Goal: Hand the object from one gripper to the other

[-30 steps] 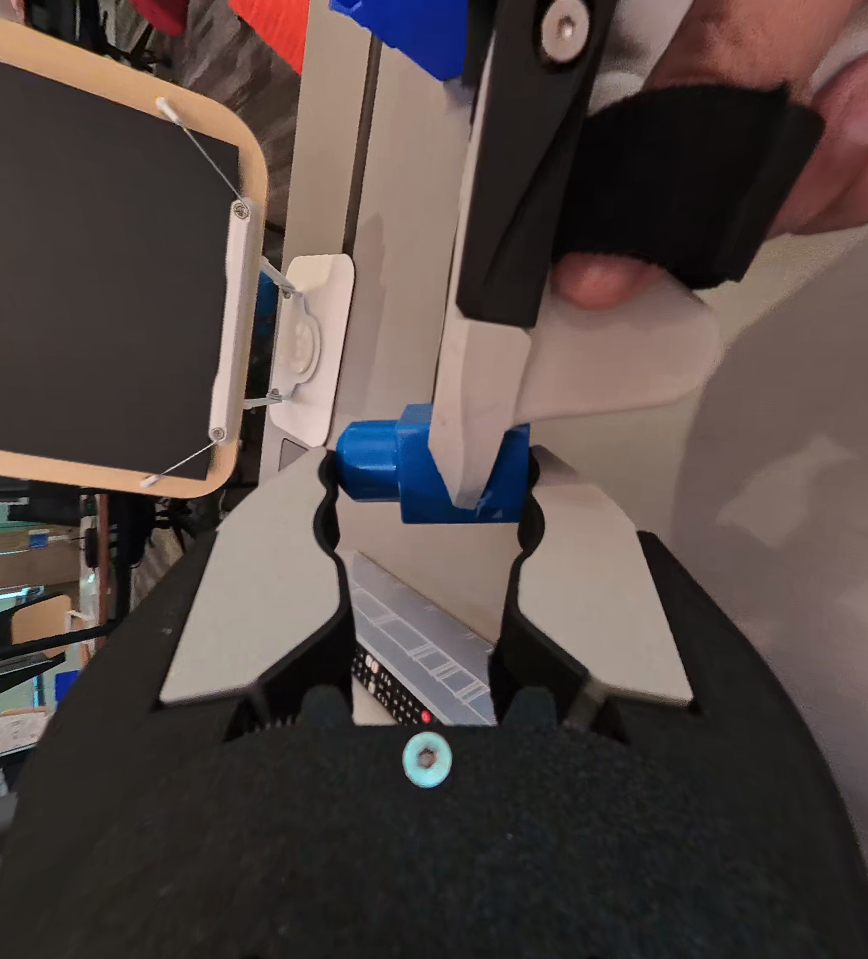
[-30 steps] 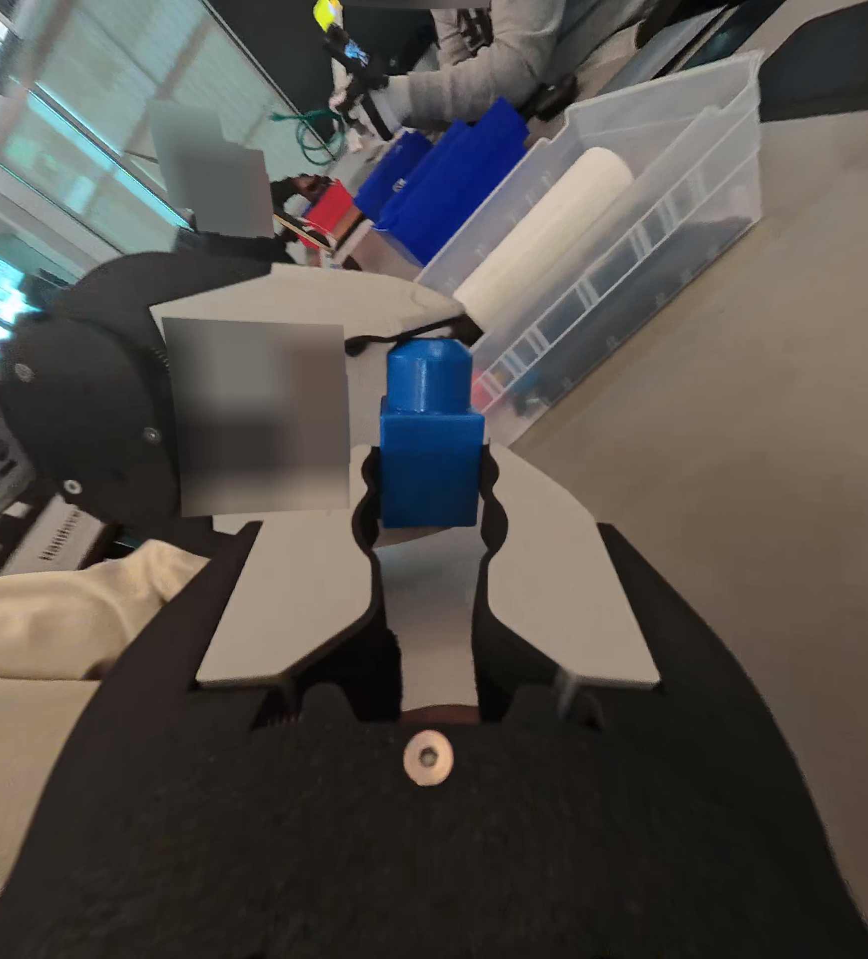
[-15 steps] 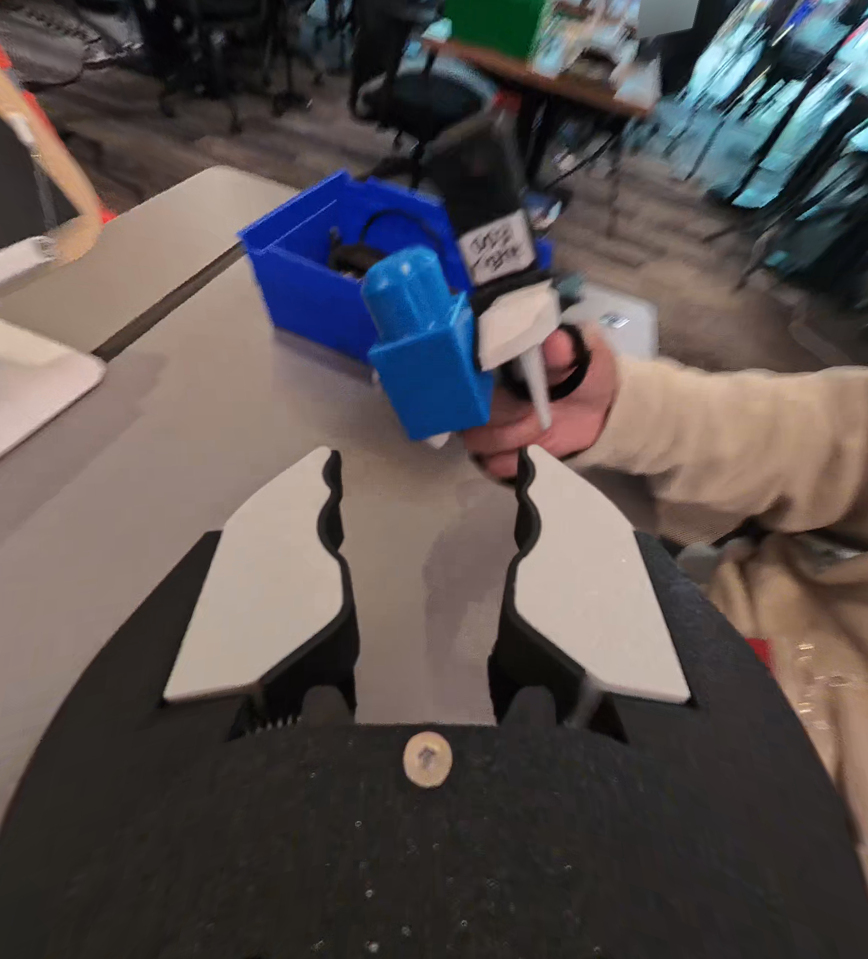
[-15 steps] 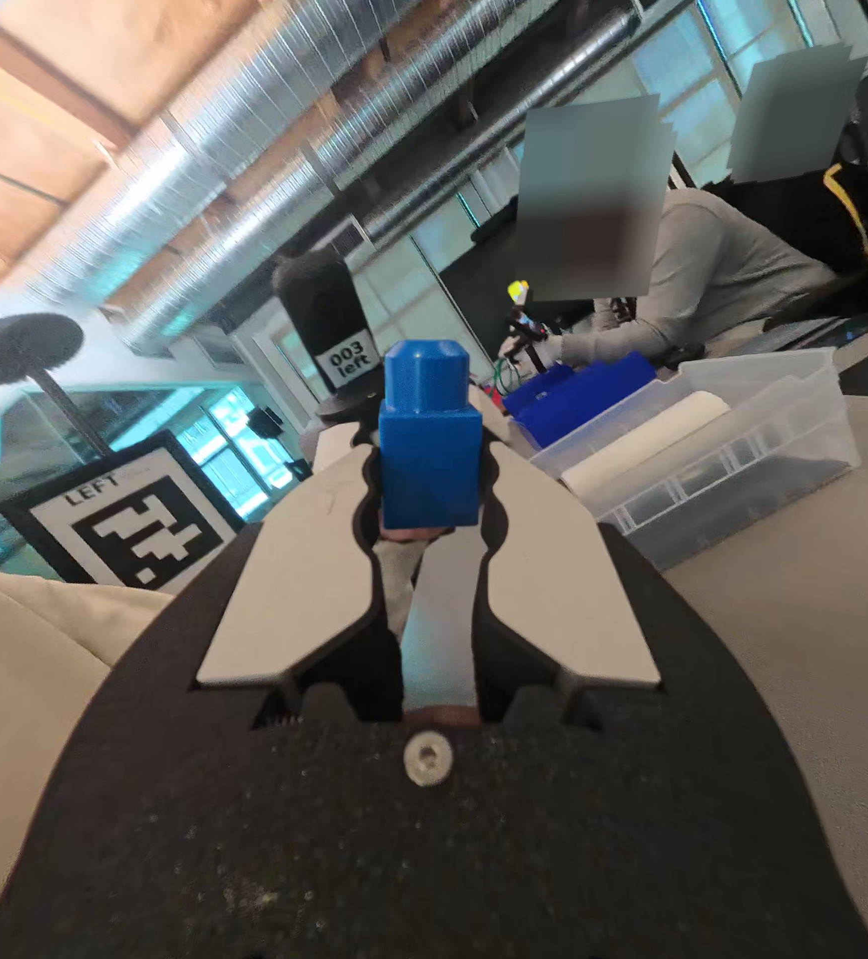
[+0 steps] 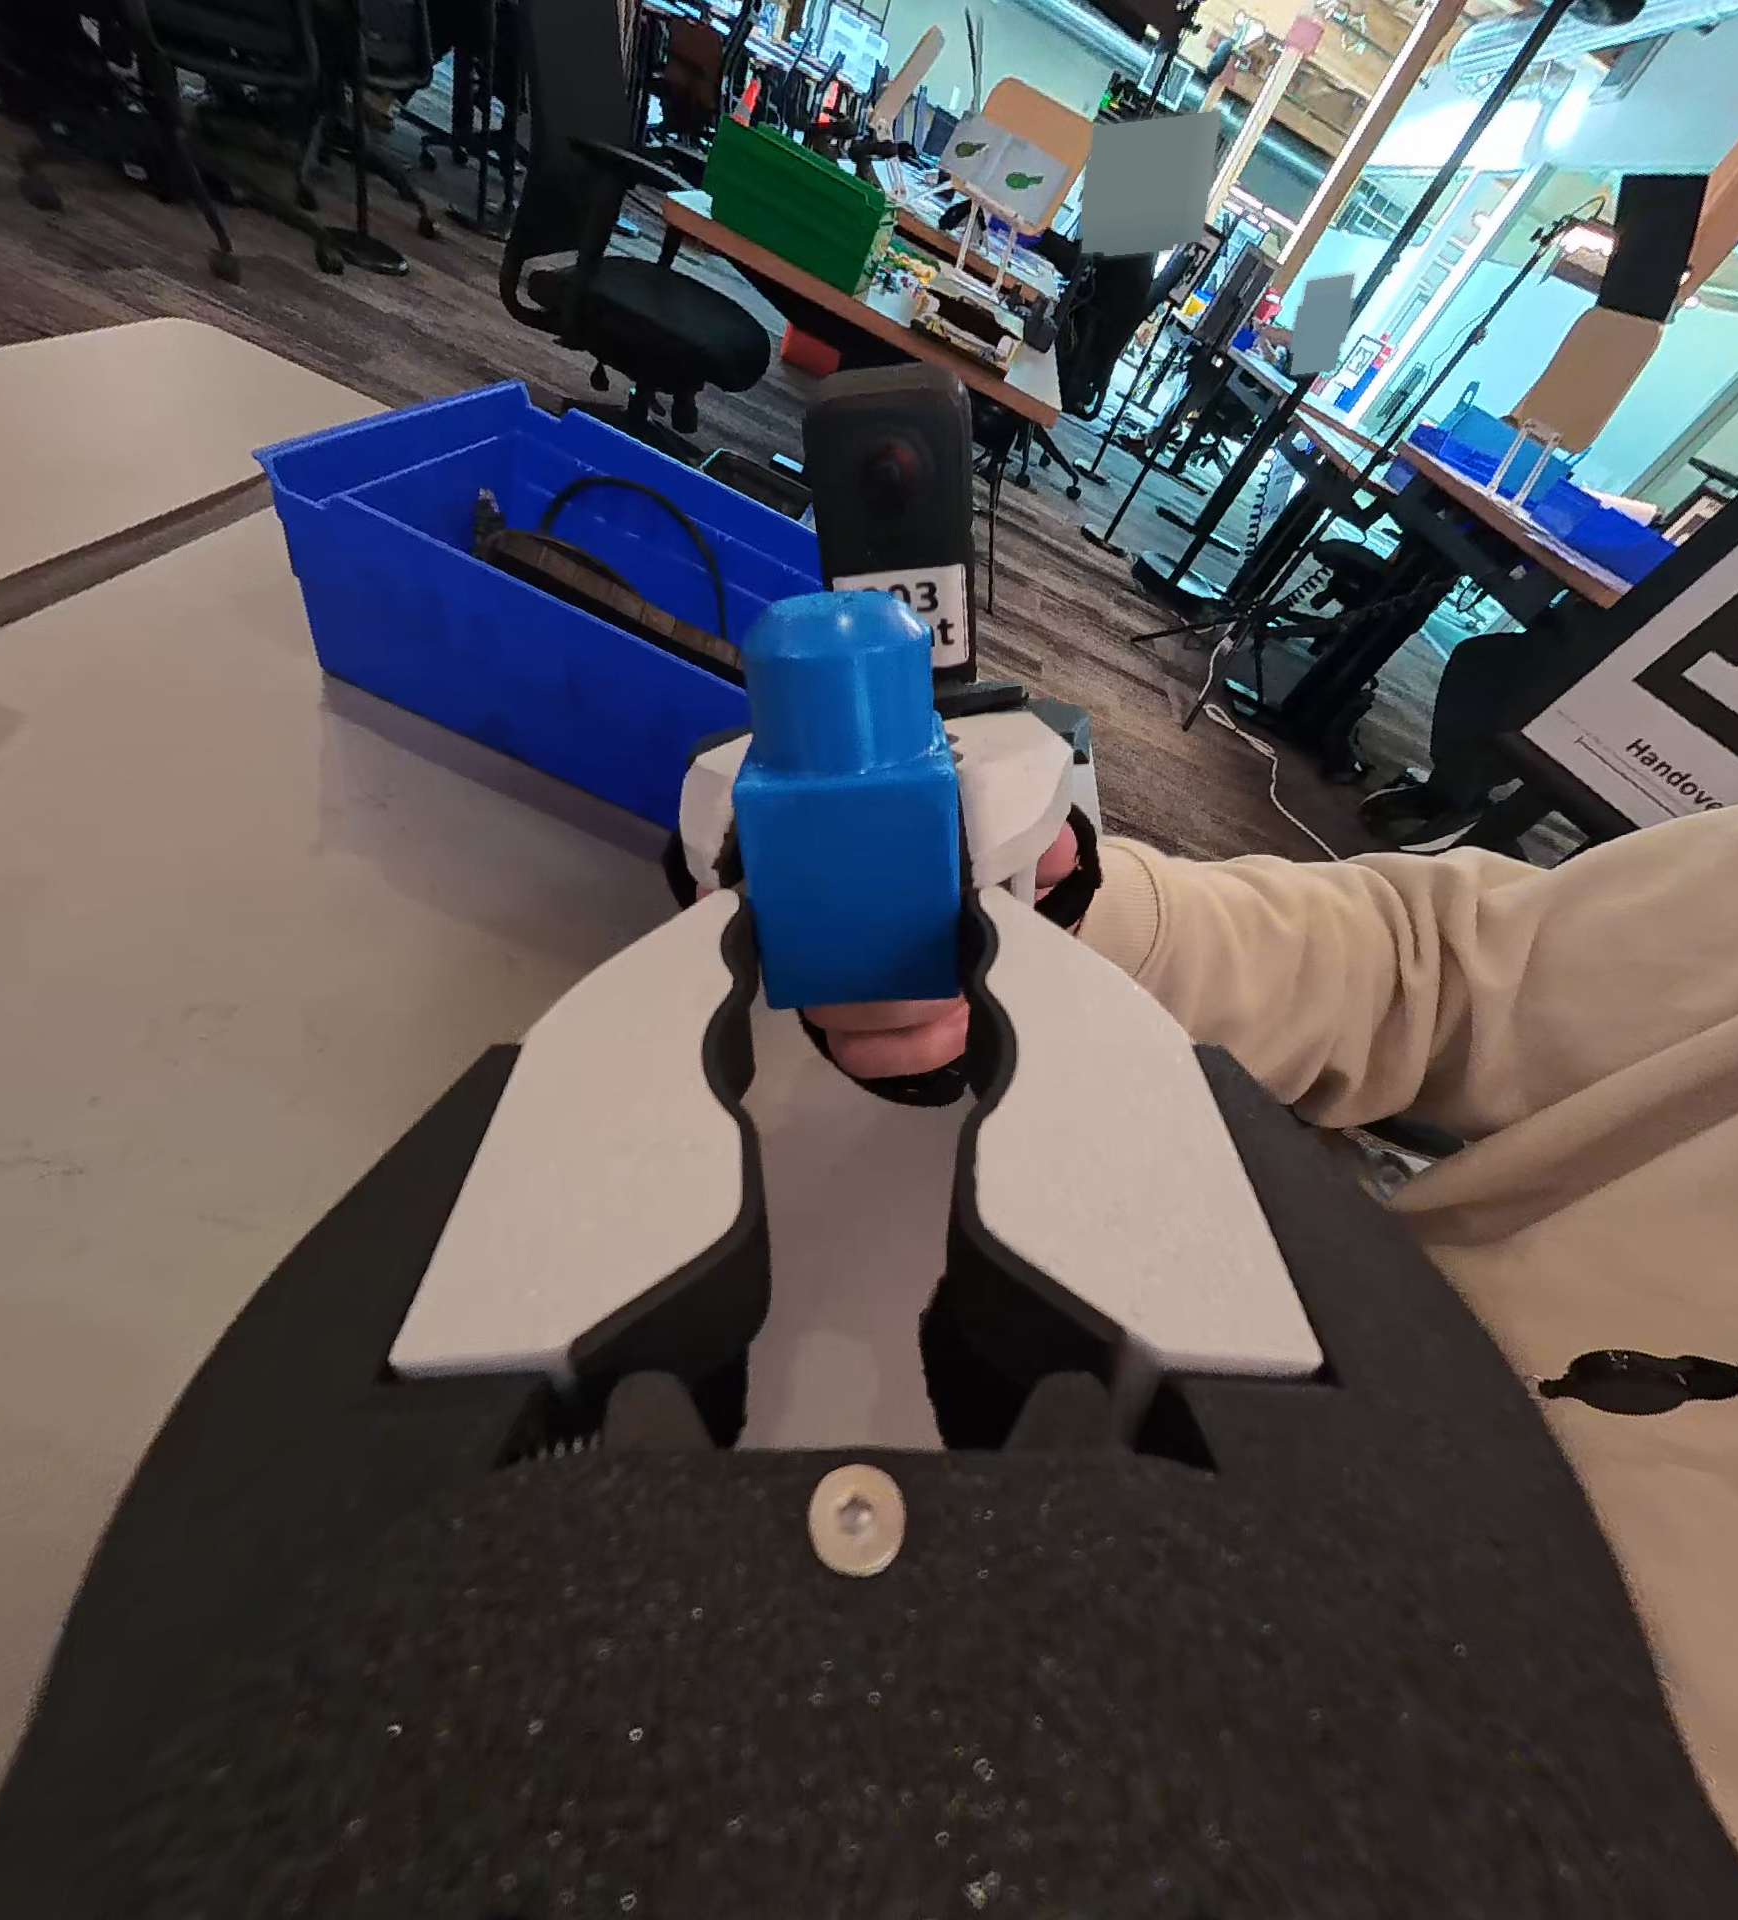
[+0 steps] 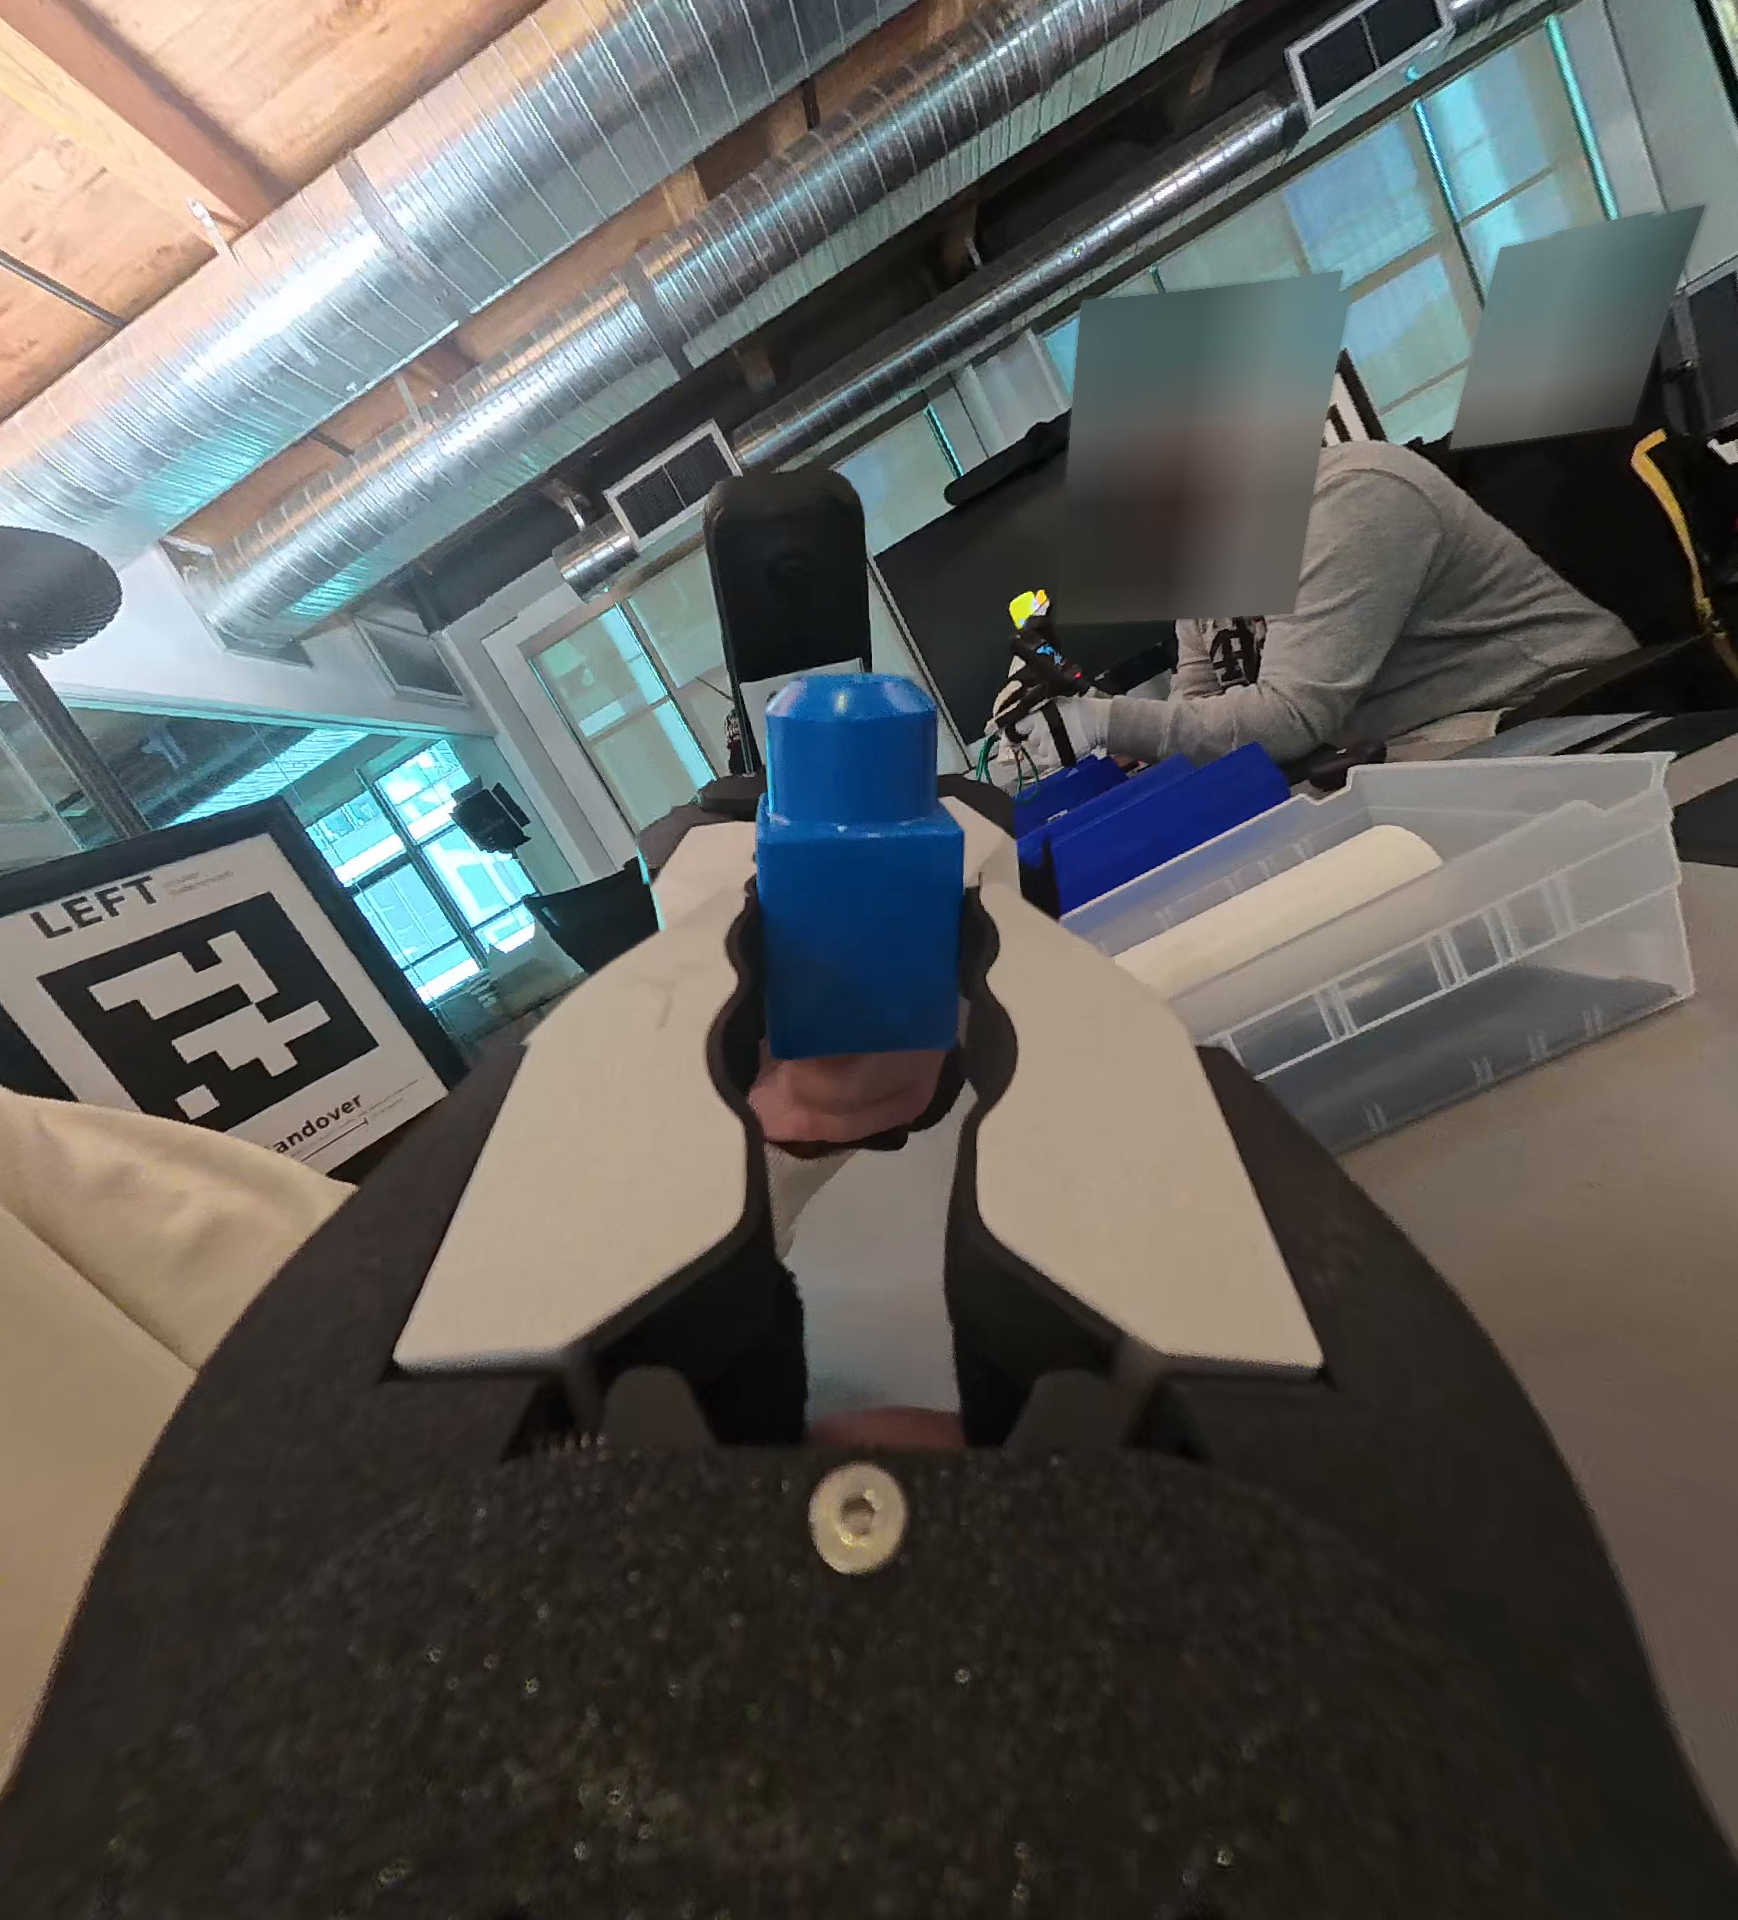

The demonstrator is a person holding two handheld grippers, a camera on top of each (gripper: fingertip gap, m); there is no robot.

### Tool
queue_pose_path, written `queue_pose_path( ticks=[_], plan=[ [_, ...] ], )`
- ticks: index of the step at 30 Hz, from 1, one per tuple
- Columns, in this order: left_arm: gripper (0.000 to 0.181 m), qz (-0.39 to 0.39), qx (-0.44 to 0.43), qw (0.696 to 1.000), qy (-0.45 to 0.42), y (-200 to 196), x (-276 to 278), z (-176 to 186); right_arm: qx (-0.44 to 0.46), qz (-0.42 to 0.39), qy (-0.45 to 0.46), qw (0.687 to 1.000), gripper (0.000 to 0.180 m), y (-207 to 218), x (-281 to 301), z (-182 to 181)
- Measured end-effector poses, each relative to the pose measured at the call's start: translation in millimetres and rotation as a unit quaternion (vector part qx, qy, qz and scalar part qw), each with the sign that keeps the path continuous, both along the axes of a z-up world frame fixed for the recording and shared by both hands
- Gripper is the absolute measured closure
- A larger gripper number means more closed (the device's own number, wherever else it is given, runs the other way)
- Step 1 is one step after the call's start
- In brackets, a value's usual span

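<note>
Reading labels first: a white sticker (image 5: 932, 608) on the black camera post of the far gripper has print, half covered by the block. A framed white marker board with a black block pattern (image 6: 190, 997) carries printed text; in the left wrist view the same sort of board (image 5: 1727, 665) is cut off by the right frame edge. The solid blue plastic block with a round stud on top (image 5: 849, 894) is upright and off the beige table (image 5: 169, 935), in front of the blue plastic bin (image 5: 491, 634) at the table's far edge. The left gripper (image 5: 854, 914) is narrowed onto the block's sides. The right gripper (image 6: 860, 925) clamps the same block (image 6: 860, 935) from the opposite side. Each gripper's fingertips hide most of the other's, and the block's underside is out of sight. A thumb shows just under it. The cable coil in the bin is partly hidden by its wall. A clear plastic tray with a white roll (image 6: 1467, 935) sits on the table in the right wrist view. Half a second back the left jaws were spread wide and short of the block; now they're on it, and the right grip is unchanged.
</note>
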State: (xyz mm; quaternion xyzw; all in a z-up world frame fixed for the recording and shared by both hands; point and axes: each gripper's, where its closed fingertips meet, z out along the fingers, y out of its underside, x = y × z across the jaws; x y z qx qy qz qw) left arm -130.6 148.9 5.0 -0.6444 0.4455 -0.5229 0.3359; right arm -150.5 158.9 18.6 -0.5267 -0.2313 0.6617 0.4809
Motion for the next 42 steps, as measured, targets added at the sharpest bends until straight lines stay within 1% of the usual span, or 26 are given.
queue_pose_path(
  ticks=[3,5,7,9,10,12,14,15,17,20,23,26,29,32,37,40,42],
  plan=[
    [0.145,-0.007,-0.002,1.0,0.01,-0.2,-1.8,-3.4,0.002,-0.001,-0.031,1.0,0.144,0.2,-1.2,-3.0],
    [0.145,0.001,0.012,0.999,0.034,3.3,-7.6,-9.3,0.021,-0.004,-0.076,0.997,0.136,-0.1,0.5,-8.0],
    [0.145,0.019,0.038,0.996,0.075,11.3,-19.0,-17.6,0.046,-0.032,-0.148,0.987,0.13,6.6,9.9,-19.4],
    [0.145,0.042,0.084,0.986,0.139,21.0,-34.5,-29.8,0.071,-0.058,-0.244,0.965,0.126,14.6,25.5,-37.0],
    [0.145,0.036,0.099,0.98,0.167,19.6,-40.5,-34.8,0.086,-0.061,-0.29,0.951,0.125,15.2,33.7,-44.6],
    [0.145,0.0,0.111,0.974,0.199,6.8,-45.6,-40.7,0.115,-0.04,-0.358,0.926,0.125,5.7,43.8,-53.8],
    [0.145,-0.041,0.112,0.966,0.229,-8.9,-46.2,-48.4,0.144,0.001,-0.399,0.906,0.131,-13.4,43.8,-56.0],
    [0.145,-0.059,0.115,0.961,0.245,-16.6,-45.2,-53.5,0.158,0.012,-0.404,0.901,0.133,-21.1,40.6,-53.1],
    [0.145,-0.091,0.122,0.95,0.274,-30.5,-40.6,-64.0,0.176,0.04,-0.393,0.902,0.136,-38.1,29.2,-45.0],
    [0.145,-0.113,0.13,0.94,0.295,-41.8,-31.3,-73.2,0.184,0.059,-0.411,0.891,0.137,-46.5,19.9,-48.9],
    [0.145,-0.121,0.13,0.938,0.297,-47.7,-25.3,-75.5,0.179,0.066,-0.419,0.888,0.14,-47.0,18.0,-55.3],
    [0.144,-0.122,0.133,0.935,0.305,-48.8,-23.3,-77.7,0.174,0.085,-0.414,0.889,0.151,-51.6,15.0,-57.4],
    [0.145,-0.12,0.132,0.935,0.307,-47.6,-23.8,-77.9,0.17,0.09,-0.438,0.878,0.152,-50.6,16.8,-66.3],
    [0.145,-0.113,0.13,0.941,0.293,-44.9,-23.1,-74.0,0.175,0.088,-0.442,0.875,0.152,-48.2,17.7,-69.4],
    [0.134,-0.085,0.121,0.956,0.252,-34.9,-22.4,-60.2,0.195,0.057,-0.422,0.884,0.152,-38.9,24.0,-57.5],
    [0.128,-0.043,0.106,0.964,0.24,-18.1,-26.3,-55.0,0.216,-0.014,-0.44,0.872,0.152,-19.8,35.6,-49.0],
    [0.127,0.012,0.089,0.97,0.224,1.0,-26.7,-49.2,0.244,-0.086,-0.456,0.851,0.152,-2.5,43.2,-40.2]
  ],
)
